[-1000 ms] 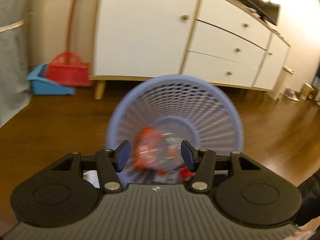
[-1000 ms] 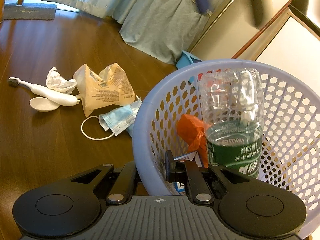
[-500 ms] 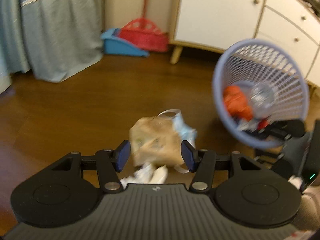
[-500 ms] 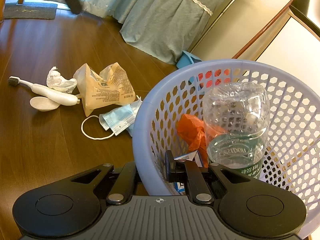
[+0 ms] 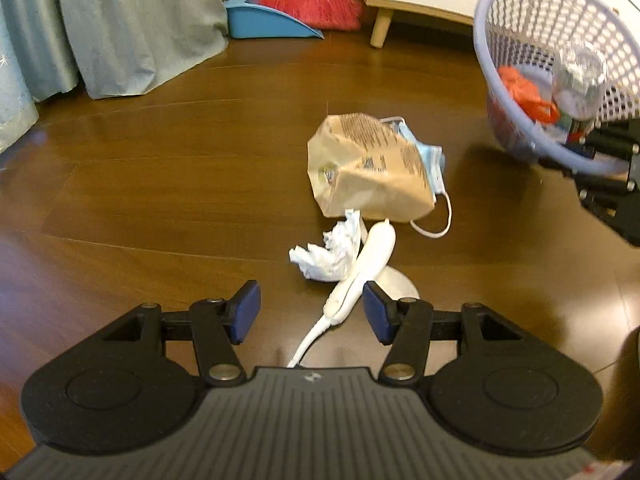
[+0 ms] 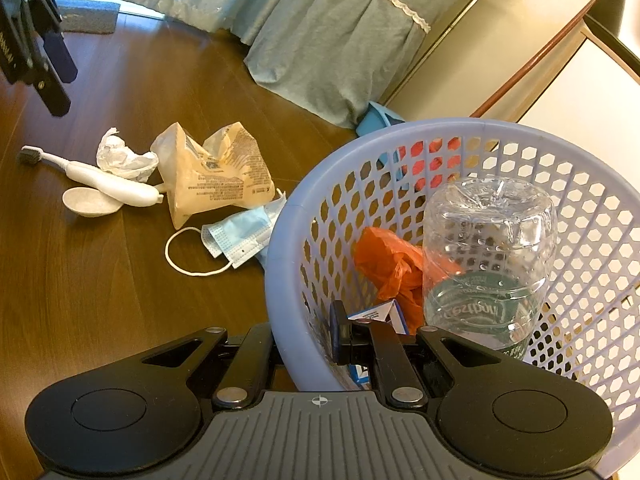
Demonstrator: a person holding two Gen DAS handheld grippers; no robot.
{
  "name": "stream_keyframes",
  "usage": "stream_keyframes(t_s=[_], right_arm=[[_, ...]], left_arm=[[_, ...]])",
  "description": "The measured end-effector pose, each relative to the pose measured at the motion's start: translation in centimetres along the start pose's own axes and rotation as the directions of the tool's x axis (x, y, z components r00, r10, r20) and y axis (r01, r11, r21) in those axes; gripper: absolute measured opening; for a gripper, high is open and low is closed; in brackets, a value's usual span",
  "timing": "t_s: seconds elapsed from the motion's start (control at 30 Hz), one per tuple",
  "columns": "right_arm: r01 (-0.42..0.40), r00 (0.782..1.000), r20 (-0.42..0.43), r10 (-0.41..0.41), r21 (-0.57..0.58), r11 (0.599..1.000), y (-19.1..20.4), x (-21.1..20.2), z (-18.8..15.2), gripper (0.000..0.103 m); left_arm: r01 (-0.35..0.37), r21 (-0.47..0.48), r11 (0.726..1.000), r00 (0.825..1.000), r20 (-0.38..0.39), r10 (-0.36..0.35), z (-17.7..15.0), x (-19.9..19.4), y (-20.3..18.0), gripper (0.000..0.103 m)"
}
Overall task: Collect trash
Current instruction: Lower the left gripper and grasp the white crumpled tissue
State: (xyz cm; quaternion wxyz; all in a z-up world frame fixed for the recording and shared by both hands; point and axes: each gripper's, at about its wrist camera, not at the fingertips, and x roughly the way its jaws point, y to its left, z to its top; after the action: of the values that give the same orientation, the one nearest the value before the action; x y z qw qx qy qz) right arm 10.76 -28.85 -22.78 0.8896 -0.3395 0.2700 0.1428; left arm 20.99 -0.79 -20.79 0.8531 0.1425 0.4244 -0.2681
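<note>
My right gripper [image 6: 305, 338] is shut on the rim of a lilac mesh basket [image 6: 500, 136] that holds a clear plastic bottle [image 6: 488, 264], an orange bag [image 6: 394, 268] and a small carton. On the wood floor lies a pile of trash: a brown paper bag [image 5: 368, 168], a blue face mask [image 5: 430, 164], a crumpled tissue [image 5: 326, 254], a white toothbrush [image 5: 360, 280] and a spoon [image 6: 86, 202]. My left gripper [image 5: 311, 316] hangs open above the toothbrush, nothing between its fingers. The basket [image 5: 556, 64] and the right gripper show at the right of the left wrist view.
A grey-blue curtain [image 5: 120, 24] hangs at the back left. A blue dustpan [image 5: 268, 24] and red broom [image 5: 312, 0] stand by a white cabinet leg [image 5: 380, 32]. Bare wood floor spreads left of the trash pile.
My left gripper has swung away from the basket and down over the trash pile, still open. The bottle has settled lower in the basket. The right gripper has kept its hold.
</note>
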Motion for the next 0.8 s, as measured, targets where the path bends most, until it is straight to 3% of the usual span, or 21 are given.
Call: stream_keyframes(t_s=[0.23, 0.5, 0.7, 0.8], right_arm=[[-0.001, 1.000, 0.000, 0.001, -0.005, 1.000, 0.1, 0.0, 0.0, 0.006], [-0.003, 1.000, 0.001, 0.003, -0.010, 1.000, 0.1, 0.0, -0.1, 0.006], [-0.003, 1.000, 0.002, 0.003, -0.011, 1.000, 0.1, -0.1, -0.2, 0.006], [-0.004, 1.000, 0.001, 0.004, -0.014, 1.000, 0.1, -0.1, -0.2, 0.006]], left_arm=[[0.018, 0.059, 0.998, 1.000, -0.015, -0.017, 0.0, 2.1, -0.9, 0.051], [0.033, -0.116, 0.993, 0.999, -0.028, -0.036, 1.4, 5.5, -0.5, 0.051], [-0.009, -0.144, 0.990, 1.000, -0.027, 0.005, 1.9, 6.9, -1.0, 0.049], [-0.018, -0.166, 0.986, 0.999, -0.047, 0.011, 2.1, 7.7, -0.9, 0.042]])
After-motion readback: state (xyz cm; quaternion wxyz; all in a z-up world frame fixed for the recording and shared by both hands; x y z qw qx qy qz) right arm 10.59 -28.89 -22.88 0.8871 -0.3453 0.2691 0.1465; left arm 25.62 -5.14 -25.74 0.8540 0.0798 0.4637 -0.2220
